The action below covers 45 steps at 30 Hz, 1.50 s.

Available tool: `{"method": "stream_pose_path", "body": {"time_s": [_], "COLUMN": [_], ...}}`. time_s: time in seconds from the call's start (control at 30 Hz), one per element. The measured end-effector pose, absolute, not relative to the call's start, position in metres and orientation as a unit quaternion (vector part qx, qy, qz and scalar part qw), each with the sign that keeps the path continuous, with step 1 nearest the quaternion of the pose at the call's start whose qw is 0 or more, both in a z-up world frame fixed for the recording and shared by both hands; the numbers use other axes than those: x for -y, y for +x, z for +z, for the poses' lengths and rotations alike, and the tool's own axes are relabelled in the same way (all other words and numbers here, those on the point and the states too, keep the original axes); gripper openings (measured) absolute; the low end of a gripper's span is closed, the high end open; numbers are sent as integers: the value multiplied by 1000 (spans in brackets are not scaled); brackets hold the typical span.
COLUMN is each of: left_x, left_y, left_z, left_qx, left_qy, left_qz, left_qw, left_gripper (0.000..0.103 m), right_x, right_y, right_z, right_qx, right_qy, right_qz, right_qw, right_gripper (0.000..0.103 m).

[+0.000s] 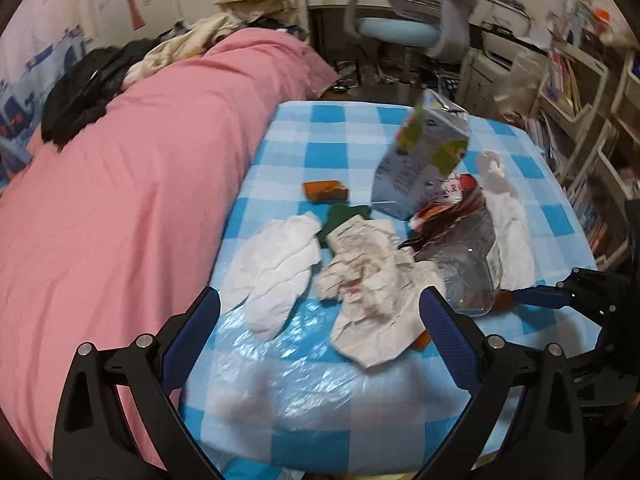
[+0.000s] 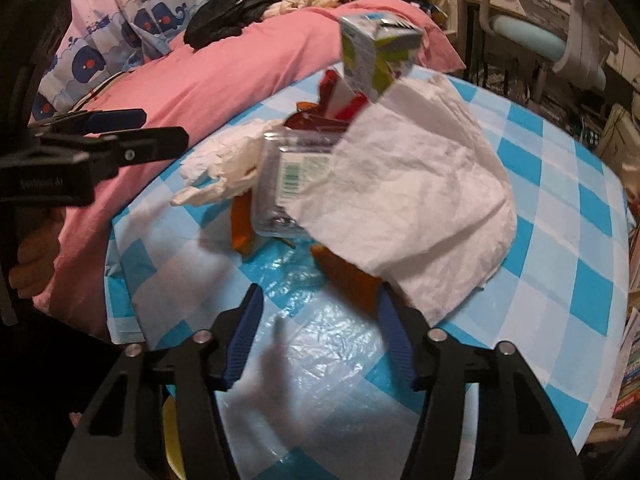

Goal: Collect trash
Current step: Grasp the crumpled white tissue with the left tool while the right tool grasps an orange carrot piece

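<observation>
Trash lies in a heap on the blue checked table (image 1: 320,120). It holds an upright drink carton (image 1: 424,160), a clear plastic container (image 1: 468,264), a red wrapper (image 1: 448,204), a white tissue (image 1: 276,268) and a crumpled stained paper (image 1: 372,280). My left gripper (image 1: 320,308) is open wide, its fingers on either side of the stained paper and not touching it. In the right wrist view a large white tissue (image 2: 420,200) drapes over the clear container (image 2: 288,184). My right gripper (image 2: 320,304) is open above the table, and an orange scrap (image 2: 348,280) lies just ahead of its right finger.
A thin clear plastic bag (image 1: 300,380) is spread on the near part of the table. A pink-covered bed (image 1: 120,200) runs along the table's left side. A blue desk chair (image 1: 396,32) stands behind, and cluttered shelves (image 1: 580,92) are at the right.
</observation>
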State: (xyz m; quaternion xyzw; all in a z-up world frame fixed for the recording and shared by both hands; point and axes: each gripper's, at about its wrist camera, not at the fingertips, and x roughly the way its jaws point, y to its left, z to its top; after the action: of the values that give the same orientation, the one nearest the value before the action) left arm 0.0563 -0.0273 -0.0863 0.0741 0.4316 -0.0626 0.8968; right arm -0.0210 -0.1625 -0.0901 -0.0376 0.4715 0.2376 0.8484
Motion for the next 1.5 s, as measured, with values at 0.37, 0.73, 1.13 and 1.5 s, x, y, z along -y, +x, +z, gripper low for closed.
{"method": "stream_pose_path", "body": {"time_s": [0.37, 0.73, 1.13, 1.5], "left_x": [53, 33, 4, 6], "left_y": [77, 79, 71, 70], "left_z": [-113, -100, -93, -84], "left_qx": [-449, -450, -455, -444], "left_qy": [121, 23, -10, -7], "left_qz": [-62, -105, -105, -117], "left_qw": [883, 887, 884, 888], "left_gripper": [72, 18, 19, 19], "right_x": [165, 173, 157, 146], "right_y": [-17, -19, -23, 2], "right_z": [-98, -96, -75, -108], "right_qx": [-489, -494, -418, -480], "right_qy": [-35, 3, -49, -120], "right_qz": [236, 248, 259, 262], "right_qw": [839, 833, 869, 829], "right_gripper": [30, 10, 63, 28]}}
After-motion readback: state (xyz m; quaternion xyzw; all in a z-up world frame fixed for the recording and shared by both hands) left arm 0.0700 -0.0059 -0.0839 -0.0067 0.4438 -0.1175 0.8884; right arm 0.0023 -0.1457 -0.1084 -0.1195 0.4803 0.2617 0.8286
